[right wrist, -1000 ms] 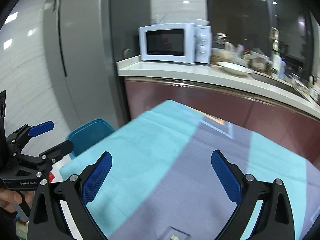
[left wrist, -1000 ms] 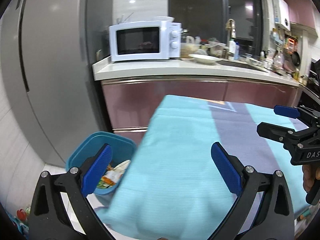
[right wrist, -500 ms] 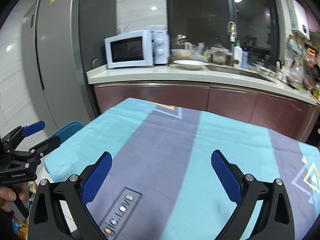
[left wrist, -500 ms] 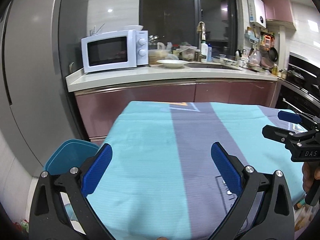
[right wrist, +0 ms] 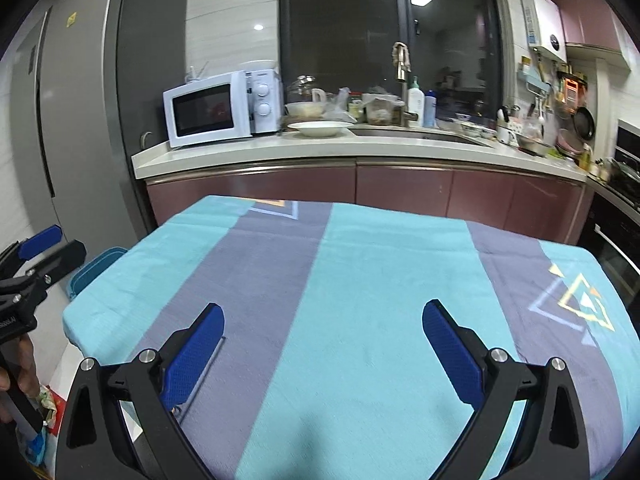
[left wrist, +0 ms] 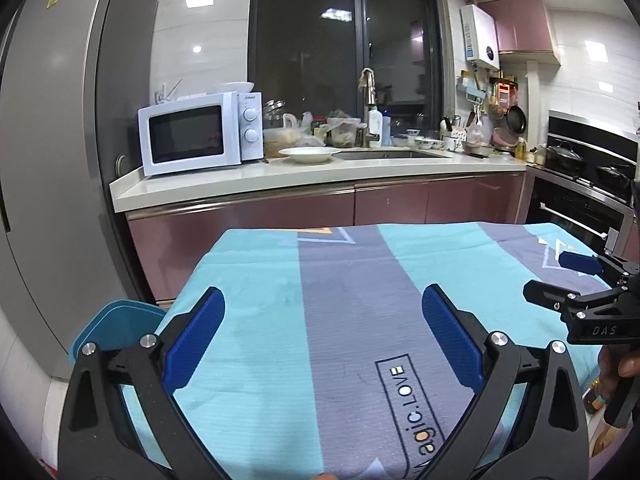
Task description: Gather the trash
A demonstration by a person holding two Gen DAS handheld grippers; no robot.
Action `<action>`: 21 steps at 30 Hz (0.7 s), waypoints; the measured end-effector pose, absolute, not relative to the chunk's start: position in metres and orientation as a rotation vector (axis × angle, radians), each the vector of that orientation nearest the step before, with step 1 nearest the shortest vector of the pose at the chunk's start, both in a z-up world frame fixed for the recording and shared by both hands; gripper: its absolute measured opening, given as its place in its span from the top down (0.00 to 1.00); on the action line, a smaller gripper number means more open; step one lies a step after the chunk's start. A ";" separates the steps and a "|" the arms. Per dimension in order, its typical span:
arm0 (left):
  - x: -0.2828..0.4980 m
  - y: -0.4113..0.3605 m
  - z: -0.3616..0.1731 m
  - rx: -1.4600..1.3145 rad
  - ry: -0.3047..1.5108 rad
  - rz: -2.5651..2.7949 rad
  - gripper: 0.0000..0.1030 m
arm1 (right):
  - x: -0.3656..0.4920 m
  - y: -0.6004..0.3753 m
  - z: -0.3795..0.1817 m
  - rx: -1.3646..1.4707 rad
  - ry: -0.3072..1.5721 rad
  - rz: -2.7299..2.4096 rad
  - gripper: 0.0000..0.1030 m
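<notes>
A grey fridge stands at far left, and beside the table's left edge a blue bin sits on the floor, only its rim in view and its contents hidden. No trash can be made out on the table. The left gripper hangs over the near end of a table covered by a turquoise-and-grey striped cloth, its blue-padded fingers spread wide with nothing between them. Behind the table, a white microwave sits on the pale counter, with a white plate just to its right, near the sink and tap. At right, the right gripper hovers over the same cloth, its fingers likewise wide apart and empty; in the left wrist view it appears at the right edge, held in a hand. A dark oven fills the far right.
</notes>
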State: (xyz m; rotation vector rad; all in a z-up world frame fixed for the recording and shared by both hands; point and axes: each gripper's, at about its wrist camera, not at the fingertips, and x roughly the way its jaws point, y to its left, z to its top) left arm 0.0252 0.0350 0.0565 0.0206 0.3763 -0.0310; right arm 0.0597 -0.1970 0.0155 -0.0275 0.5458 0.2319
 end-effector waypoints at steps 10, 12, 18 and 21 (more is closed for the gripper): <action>0.012 0.033 0.044 0.005 0.348 -0.070 0.05 | 0.037 -0.218 0.003 0.008 0.528 0.132 0.07; 0.011 0.035 0.043 -0.002 0.339 -0.073 0.05 | 0.030 -0.220 0.002 0.006 0.505 0.119 0.07; -0.005 0.037 0.038 -0.013 0.265 -0.072 0.05 | 0.008 -0.218 -0.003 -0.009 0.418 0.086 0.07; -0.017 0.037 0.036 -0.014 0.227 -0.072 0.05 | -0.004 -0.217 -0.008 -0.009 0.367 0.057 0.07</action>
